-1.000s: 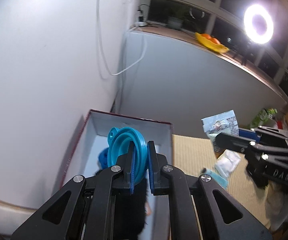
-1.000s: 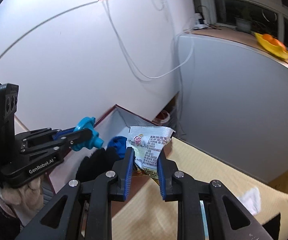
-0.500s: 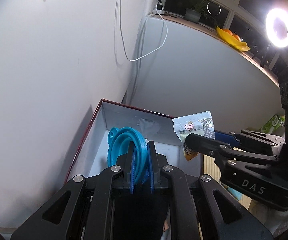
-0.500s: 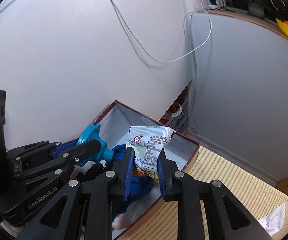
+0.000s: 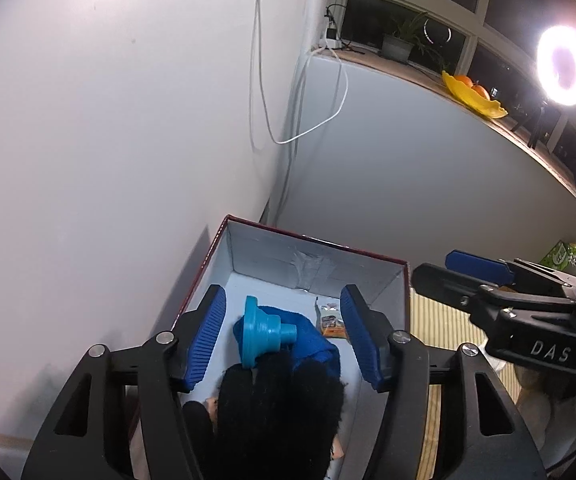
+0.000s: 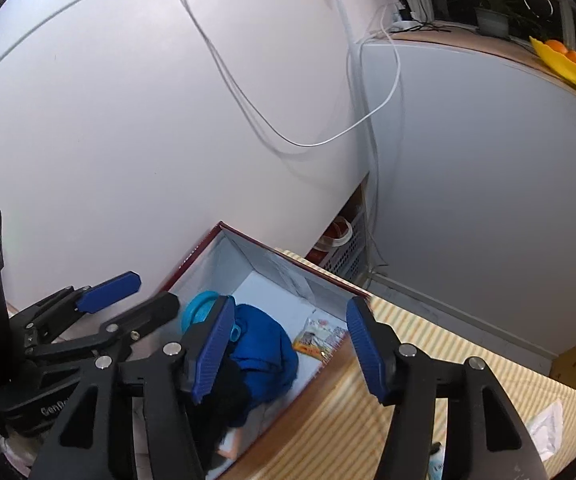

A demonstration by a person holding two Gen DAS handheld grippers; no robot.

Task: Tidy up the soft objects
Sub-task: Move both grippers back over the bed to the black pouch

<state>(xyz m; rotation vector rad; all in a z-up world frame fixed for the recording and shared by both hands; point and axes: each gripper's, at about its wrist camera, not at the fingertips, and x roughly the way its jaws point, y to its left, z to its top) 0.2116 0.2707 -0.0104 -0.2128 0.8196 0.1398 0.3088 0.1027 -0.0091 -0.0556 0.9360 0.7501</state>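
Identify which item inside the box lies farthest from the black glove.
The snack sachet, flat on the box floor; the teal funnel and blue cloth sit against the black glove.

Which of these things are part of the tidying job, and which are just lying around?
Part of the job:
- box
- turquoise funnel
- blue cloth
- snack packet
- black fuzzy thing
- left gripper and right gripper, both open and empty

Just lying about:
- yellow fruit dish
- ring lamp
- potted plant
- white cable
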